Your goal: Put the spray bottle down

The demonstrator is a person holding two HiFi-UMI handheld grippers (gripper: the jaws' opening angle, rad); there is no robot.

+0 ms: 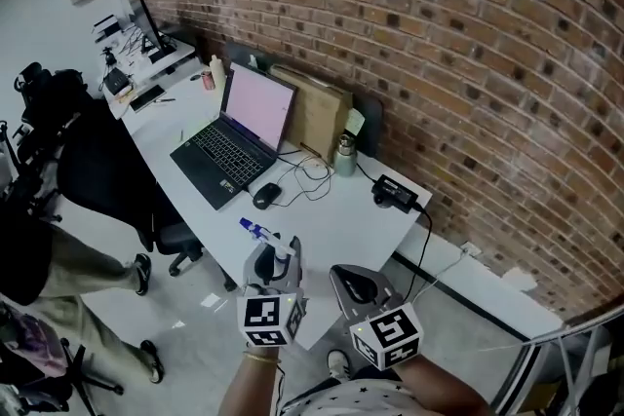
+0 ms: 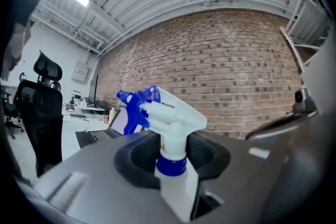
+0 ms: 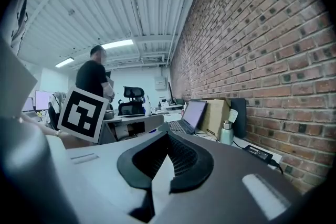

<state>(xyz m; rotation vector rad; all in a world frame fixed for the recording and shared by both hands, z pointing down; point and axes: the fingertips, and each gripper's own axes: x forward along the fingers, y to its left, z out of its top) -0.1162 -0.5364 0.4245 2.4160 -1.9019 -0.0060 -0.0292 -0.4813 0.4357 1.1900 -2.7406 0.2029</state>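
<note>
A white spray bottle [image 1: 281, 255] with a blue trigger head [image 1: 255, 229] stands upright between the jaws of my left gripper [image 1: 274, 260], which is shut on its neck. In the left gripper view the spray bottle [image 2: 169, 119] rises out of the left gripper [image 2: 172, 159], its nozzle pointing left. My right gripper [image 1: 357, 283] hangs just to the right of it, jaws together with nothing in them; in the right gripper view the right gripper [image 3: 167, 159] is shut. Both are just off the near end of the white desk [image 1: 346, 221].
On the desk are an open laptop [image 1: 239, 136], a black mouse [image 1: 266, 195], a green flask [image 1: 344, 154], a power adapter [image 1: 395, 193] and cables. A black office chair [image 1: 107, 172] and a person's legs [image 1: 58, 297] are at the left. A brick wall runs behind.
</note>
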